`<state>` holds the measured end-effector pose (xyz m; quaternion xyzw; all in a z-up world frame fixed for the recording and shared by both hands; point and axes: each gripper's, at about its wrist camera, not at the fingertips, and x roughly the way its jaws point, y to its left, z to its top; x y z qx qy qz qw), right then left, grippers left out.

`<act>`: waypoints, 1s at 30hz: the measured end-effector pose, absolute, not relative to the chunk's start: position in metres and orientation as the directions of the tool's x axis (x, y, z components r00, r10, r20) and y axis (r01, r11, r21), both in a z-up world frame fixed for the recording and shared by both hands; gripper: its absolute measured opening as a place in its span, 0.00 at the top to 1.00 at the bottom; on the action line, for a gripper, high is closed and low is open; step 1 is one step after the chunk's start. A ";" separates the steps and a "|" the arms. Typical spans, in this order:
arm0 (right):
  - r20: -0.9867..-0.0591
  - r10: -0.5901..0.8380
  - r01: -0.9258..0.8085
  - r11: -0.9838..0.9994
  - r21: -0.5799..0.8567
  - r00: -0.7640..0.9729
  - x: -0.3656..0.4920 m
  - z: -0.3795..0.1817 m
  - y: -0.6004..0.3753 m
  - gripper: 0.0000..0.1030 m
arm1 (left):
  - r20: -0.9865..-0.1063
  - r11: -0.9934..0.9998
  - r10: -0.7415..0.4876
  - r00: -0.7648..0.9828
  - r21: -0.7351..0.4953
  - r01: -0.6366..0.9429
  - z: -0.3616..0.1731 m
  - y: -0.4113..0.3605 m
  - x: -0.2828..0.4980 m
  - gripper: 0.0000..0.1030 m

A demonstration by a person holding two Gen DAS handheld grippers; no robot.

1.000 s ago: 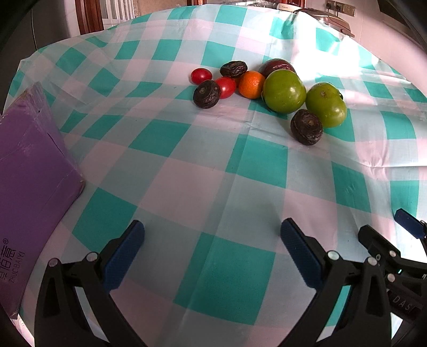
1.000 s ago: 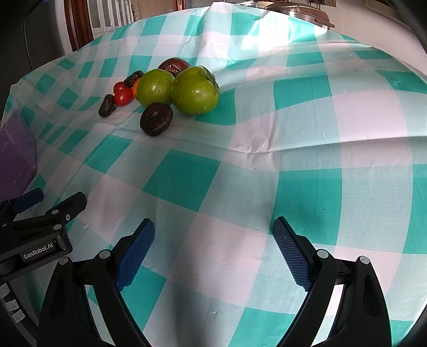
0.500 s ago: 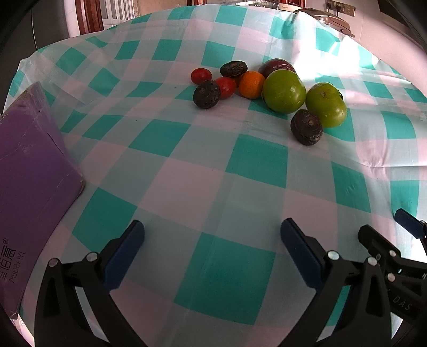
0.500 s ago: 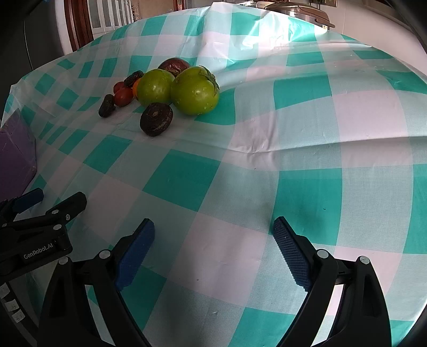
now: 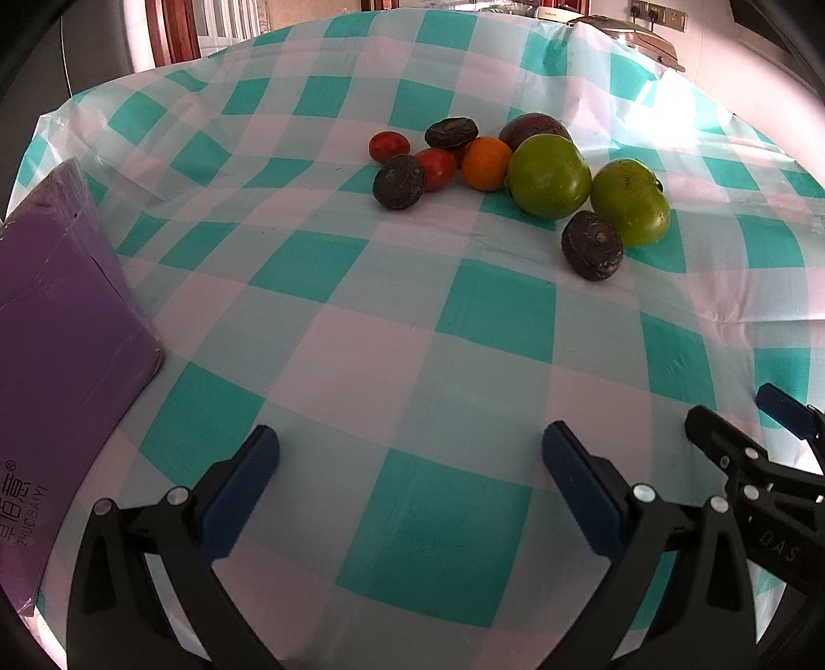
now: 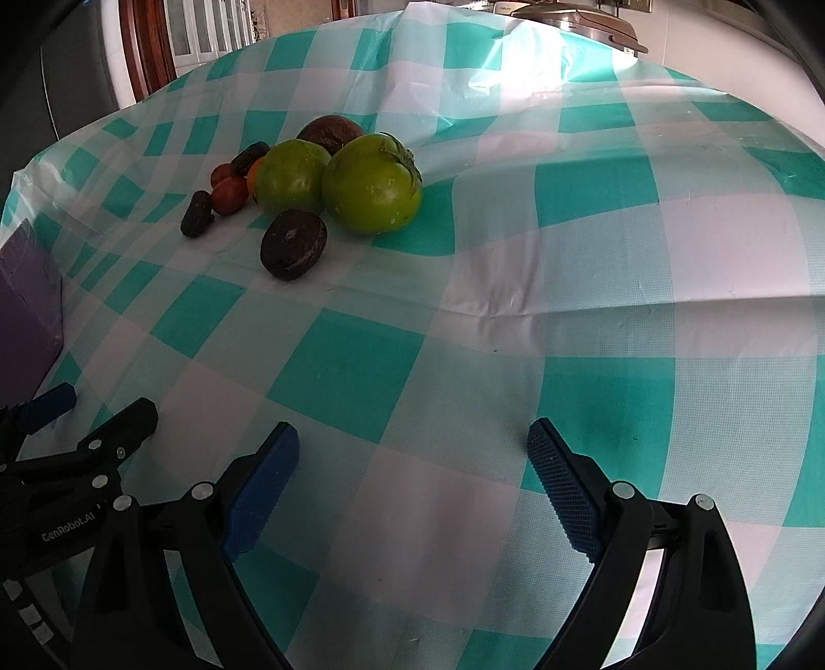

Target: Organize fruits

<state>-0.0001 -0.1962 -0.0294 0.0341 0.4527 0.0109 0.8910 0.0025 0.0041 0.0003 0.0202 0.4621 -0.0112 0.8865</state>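
Both wide and empty: left gripper (image 5: 410, 456), right gripper (image 6: 412, 456). Best to reach well ahead to the dark fruit (image 6: 294, 244) nearest the right gripper, closing gently around its flat sides.

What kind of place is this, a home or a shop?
Probably a home kitchen or dining area. A table wears a teal-and-white checked plastic cloth with loose fruit such as green tomatoes. Behind it stand a cooking appliance with a lid, a wall socket and a wooden-framed door.
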 end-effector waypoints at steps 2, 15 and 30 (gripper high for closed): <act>-0.806 0.050 0.011 0.997 0.070 0.590 -0.001 -0.029 -0.196 0.15 | -0.820 0.999 -0.001 0.573 0.026 0.038 0.000 0.004 0.002 0.01; -0.809 0.055 0.005 0.997 0.071 0.586 0.006 -0.027 -0.197 0.15 | -0.820 0.999 -0.002 0.573 0.026 0.040 -0.002 0.004 0.009 0.01; -0.812 0.045 0.016 0.998 0.067 0.582 0.018 -0.028 -0.195 0.15 | -0.835 0.999 -0.001 0.550 0.029 0.046 0.000 0.000 0.045 0.01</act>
